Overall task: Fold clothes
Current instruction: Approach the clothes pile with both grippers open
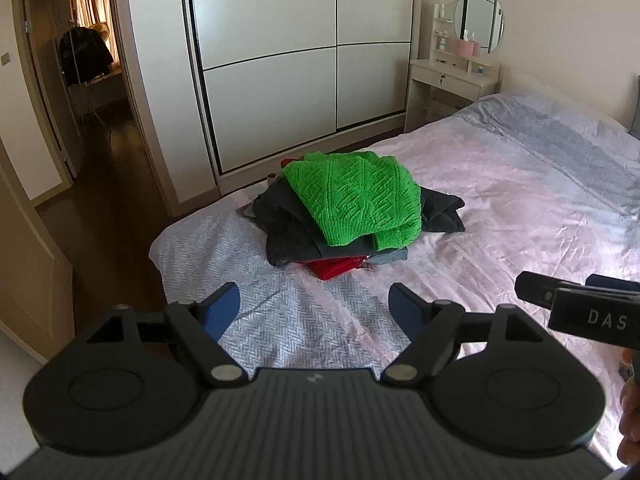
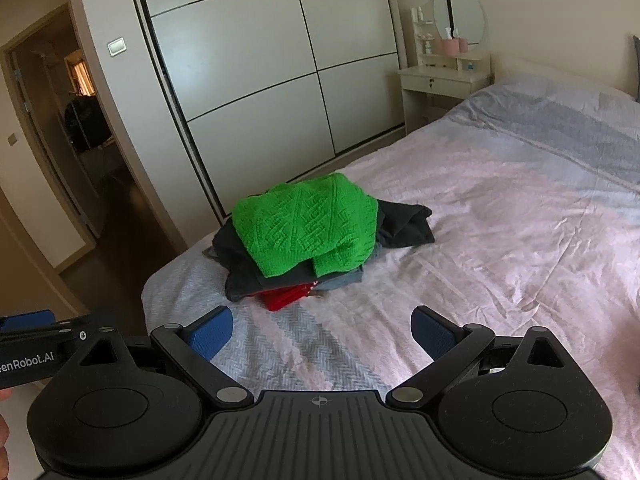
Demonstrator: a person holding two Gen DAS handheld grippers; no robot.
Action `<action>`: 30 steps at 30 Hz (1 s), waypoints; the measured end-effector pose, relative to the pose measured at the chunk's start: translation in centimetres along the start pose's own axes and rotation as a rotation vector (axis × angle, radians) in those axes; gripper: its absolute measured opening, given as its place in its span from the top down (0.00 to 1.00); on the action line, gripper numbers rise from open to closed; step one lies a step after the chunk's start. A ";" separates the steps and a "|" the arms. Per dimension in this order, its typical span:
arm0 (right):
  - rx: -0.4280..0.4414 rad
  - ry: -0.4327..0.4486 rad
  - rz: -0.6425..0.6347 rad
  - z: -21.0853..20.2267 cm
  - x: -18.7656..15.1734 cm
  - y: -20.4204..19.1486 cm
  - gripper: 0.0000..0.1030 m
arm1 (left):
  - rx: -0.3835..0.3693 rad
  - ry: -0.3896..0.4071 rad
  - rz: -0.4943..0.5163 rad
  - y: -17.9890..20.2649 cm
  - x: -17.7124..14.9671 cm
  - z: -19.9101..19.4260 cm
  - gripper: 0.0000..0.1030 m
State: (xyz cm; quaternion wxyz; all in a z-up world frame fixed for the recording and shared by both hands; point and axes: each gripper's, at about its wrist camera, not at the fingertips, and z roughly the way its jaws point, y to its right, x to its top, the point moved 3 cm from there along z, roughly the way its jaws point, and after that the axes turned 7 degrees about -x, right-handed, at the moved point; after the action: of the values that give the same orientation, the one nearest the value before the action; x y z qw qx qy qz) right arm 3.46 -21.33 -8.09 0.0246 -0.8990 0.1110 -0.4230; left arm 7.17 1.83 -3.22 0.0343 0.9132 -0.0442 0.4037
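Both grippers hang above the near end of the bed, neither holding anything. The left gripper has its blue pads spread wide apart, with bare bedspread between them. The right gripper is the same — pads well apart, nothing in the gap. The two sit side by side: the right one's body pokes in at the right edge of the left wrist view, and the left one's body shows at the lower left of the right wrist view.

Ahead of both grippers, well beyond the fingertips, lies the pile of clothes on the bedspread. A green sweater is on top, roughly folded. Under it are dark garments, one spilling out to the right behind the sweater. A red garment peeks out at the bottom, on the side nearest the grippers, with a bit of grey-blue cloth beside it. From the left gripper the pile is straight ahead; from the right gripper it is ahead and slightly left.

Beyond the pile stands a wardrobe with sliding doors. Ahead and to the right, a small dresser holds a shelf rack — bottles and a pink box on it, too small to tell further — under a round mirror. An open doorway is far left.
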 end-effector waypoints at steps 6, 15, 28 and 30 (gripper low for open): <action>0.002 -0.028 0.025 2.1 0.4 0.3 0.05 | -0.003 -0.025 -0.011 -1.0 1.0 2.4 0.23; 0.018 -0.106 0.111 7.0 1.3 1.3 0.05 | -0.015 -0.081 -0.025 -3.1 2.2 7.4 0.24; 0.058 -0.216 0.313 15.6 3.6 2.4 0.05 | -0.062 -0.149 -0.037 -5.7 5.8 16.1 0.24; 0.061 -0.224 0.358 16.6 4.1 2.9 0.05 | -0.070 -0.158 -0.037 -6.0 6.6 17.5 0.24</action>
State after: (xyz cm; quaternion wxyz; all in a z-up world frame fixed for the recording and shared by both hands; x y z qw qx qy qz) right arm 18.20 -25.86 -16.05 0.1388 -0.9050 0.2528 -0.3126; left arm 25.03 5.70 -10.25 0.0703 0.9411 -0.0440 0.3279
